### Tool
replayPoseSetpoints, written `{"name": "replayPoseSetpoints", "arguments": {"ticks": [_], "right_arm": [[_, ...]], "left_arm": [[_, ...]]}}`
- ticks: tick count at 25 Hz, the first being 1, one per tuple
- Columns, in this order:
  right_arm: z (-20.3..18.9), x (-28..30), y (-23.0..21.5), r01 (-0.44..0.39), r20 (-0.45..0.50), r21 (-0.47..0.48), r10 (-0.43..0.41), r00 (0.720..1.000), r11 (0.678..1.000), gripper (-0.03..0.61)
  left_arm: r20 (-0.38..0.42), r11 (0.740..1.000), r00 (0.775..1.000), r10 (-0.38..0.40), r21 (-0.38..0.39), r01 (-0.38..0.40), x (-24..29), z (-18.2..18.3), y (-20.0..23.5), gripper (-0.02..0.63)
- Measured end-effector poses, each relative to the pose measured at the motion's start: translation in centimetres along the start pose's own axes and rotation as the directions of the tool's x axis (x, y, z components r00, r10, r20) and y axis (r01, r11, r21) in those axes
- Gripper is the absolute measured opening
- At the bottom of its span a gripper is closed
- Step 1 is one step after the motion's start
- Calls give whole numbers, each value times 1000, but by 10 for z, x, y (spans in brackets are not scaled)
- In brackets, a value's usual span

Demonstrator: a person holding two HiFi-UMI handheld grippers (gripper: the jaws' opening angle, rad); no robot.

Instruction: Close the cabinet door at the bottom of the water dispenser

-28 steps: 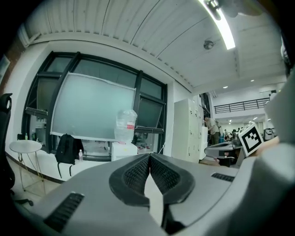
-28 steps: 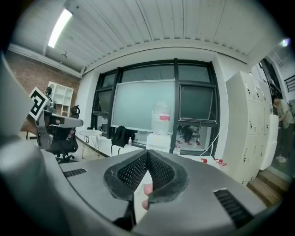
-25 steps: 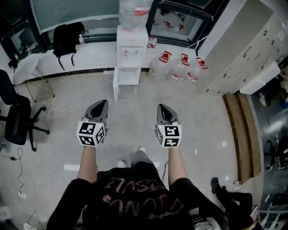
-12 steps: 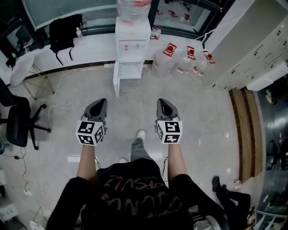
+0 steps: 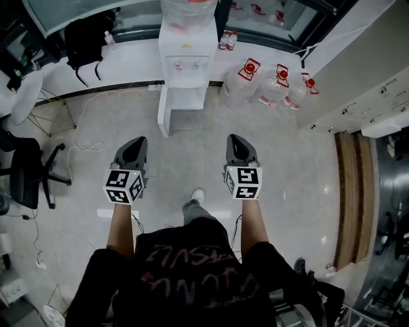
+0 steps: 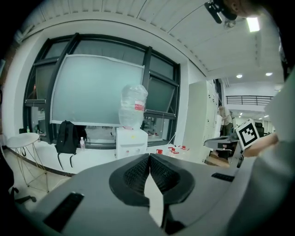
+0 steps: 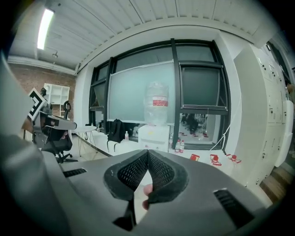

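Grey shiny floor tiles (image 5: 192, 156) spread out below me, and dark windows run along the far wall. I see the white water dispenser (image 5: 184, 64) standing by that wall, straight ahead. It is well apart from both grippers and sits about in the middle between them. Its cabinet door (image 5: 163, 115) at the bottom hangs open. It sticks out toward me on the left side, like a thin white board seen from its edge.

I hold the left gripper (image 5: 137, 144) and the right gripper (image 5: 236, 142) out over the floor, side by side. The left gripper's jaws are pressed together at the tips with nothing between them. The right gripper's jaws are pressed together too, and they hold nothing. The pads (image 6: 138, 173) are black and bumpy, like a net.

In both gripper views the grey gripper body hides the bottom of the dispenser, so I cannot see the door there. In the head view, the big clear bottle (image 5: 187, 11) on top is cut off by the edge.

Three round clear water jugs (image 5: 275, 83) with red caps sit on the floor to the right of the dispenser. A black backpack (image 5: 86, 41) rests on the white ledge to the left. A black office chair (image 5: 25, 172) stands far left.
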State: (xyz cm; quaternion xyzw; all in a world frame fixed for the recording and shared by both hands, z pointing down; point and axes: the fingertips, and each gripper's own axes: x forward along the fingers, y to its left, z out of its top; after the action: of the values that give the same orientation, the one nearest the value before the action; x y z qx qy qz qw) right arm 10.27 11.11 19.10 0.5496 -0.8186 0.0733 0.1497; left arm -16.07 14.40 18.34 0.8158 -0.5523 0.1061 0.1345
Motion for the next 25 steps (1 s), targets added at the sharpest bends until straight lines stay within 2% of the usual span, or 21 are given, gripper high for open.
{"name": "replayPoseSetpoints", "arguments": {"ticks": [7,12,20,25], "right_arm": [[1,51,-37,-34,-27,-6,34,999,999,12],[-2,71,-55,5,-24,22,-5,1000,1000,12],[-9,105,-44,18,-68,-26,-20,997,1000,12],[-11,128,-41,65,-75,-14,-66,995,998,12]], "left_arm": [[-36,1000,999,18,-9,-19,58,8,0,15],[-62,1000,998,5,8,-4,82,4,4,15],[-69,999,997,-33,-30,31,116,-7,34,15],[-81,997,994,-68,-31,66,138,-17,64,15]]}}
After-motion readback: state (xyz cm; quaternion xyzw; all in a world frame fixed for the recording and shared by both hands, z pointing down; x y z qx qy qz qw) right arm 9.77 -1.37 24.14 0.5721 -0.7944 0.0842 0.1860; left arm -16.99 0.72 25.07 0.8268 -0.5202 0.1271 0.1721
